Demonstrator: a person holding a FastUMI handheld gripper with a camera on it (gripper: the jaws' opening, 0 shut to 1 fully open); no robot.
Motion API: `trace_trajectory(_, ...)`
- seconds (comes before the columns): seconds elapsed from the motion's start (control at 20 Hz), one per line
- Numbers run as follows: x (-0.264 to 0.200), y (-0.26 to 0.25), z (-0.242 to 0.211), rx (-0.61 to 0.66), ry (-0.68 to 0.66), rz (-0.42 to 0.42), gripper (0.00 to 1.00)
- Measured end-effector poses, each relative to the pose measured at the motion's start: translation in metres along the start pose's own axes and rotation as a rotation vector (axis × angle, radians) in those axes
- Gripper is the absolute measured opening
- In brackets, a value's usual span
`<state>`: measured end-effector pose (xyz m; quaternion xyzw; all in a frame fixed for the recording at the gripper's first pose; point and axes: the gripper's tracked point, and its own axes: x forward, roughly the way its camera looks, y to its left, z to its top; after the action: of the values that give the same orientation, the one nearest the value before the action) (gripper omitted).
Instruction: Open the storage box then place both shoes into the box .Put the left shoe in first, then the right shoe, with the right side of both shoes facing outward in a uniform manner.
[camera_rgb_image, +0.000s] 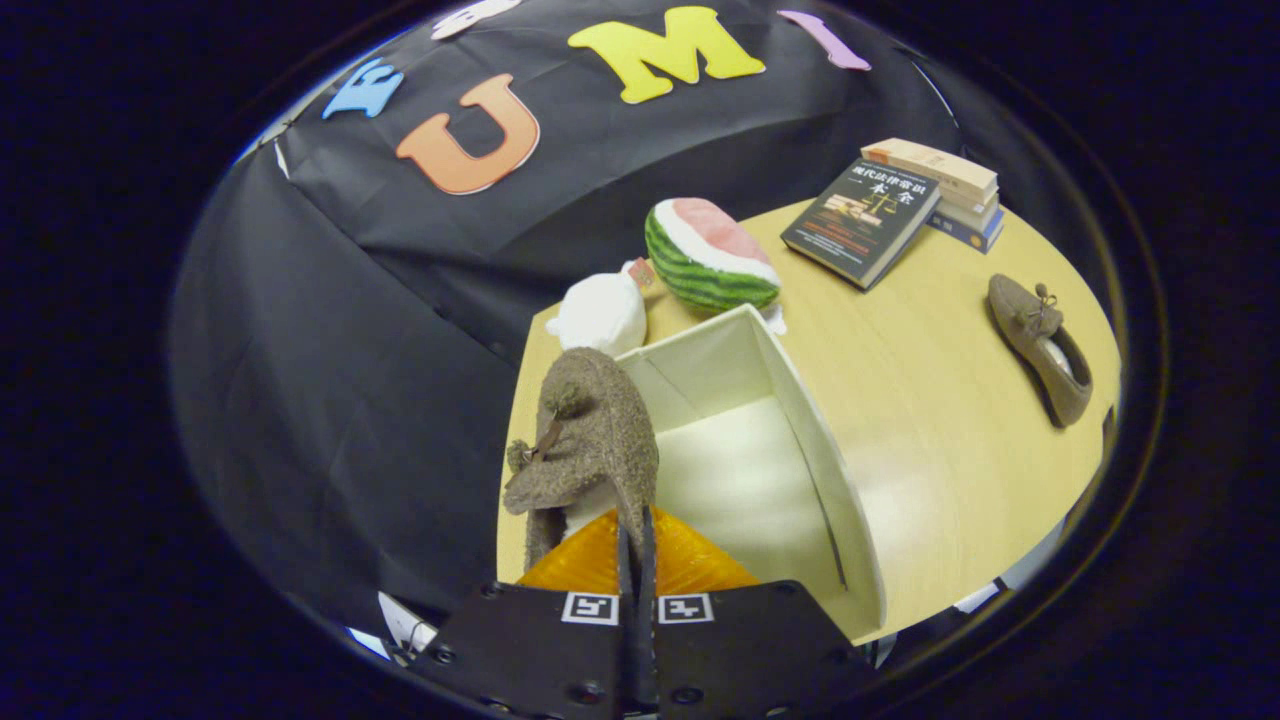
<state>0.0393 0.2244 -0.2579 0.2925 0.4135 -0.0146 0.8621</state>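
Between my fingers: the held shoe (590, 440), a brown felt slipper with a small bow, hangs toe-up just ahead of the gripper (636, 560).
Gripper: I see its two fingers pressed together on the heel edge of the held shoe, with almost no gap left between them.
Held shoe position: it sits over the near left corner of the storage box (800, 420), in front of the box's left wall; I cannot tell whether it touches the wall or the floor of the box.
Storage box: white, open at the top, its pale inside bare where I can see it; it stands on the worktop (930, 400) just beyond my fingers and a little to their right.
Second shoe: the other shoe (1040, 345), same brown felt and bow, lies flat on the worktop well apart from the box, far to the right, its opening turned up.
Behind the box: a watermelon plush (710, 255) lies just beyond the far corner of the box, and a white plush (600, 312) sits beside it to the left, near the worktop's edge.
Far right corner: a dark book (860, 222) leans against a small stack of books (945, 185), both beyond the other shoe.
Worktop: light wood.
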Motion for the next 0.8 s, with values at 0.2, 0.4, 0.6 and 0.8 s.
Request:
trace_trajectory(0.2, 0.020, -0.007, -0.014, 0.013, 0.037, -0.038, 0.00)
trace_trajectory(0.4, 0.035, -0.008, -0.018, 0.009, 0.055, -0.050, 0.00)
trace_trajectory(0.6, 0.047, -0.011, -0.021, 0.025, 0.072, -0.061, 0.00)
trace_trajectory(0.8, 0.046, -0.005, -0.016, 0.003, 0.075, -0.026, 0.14)
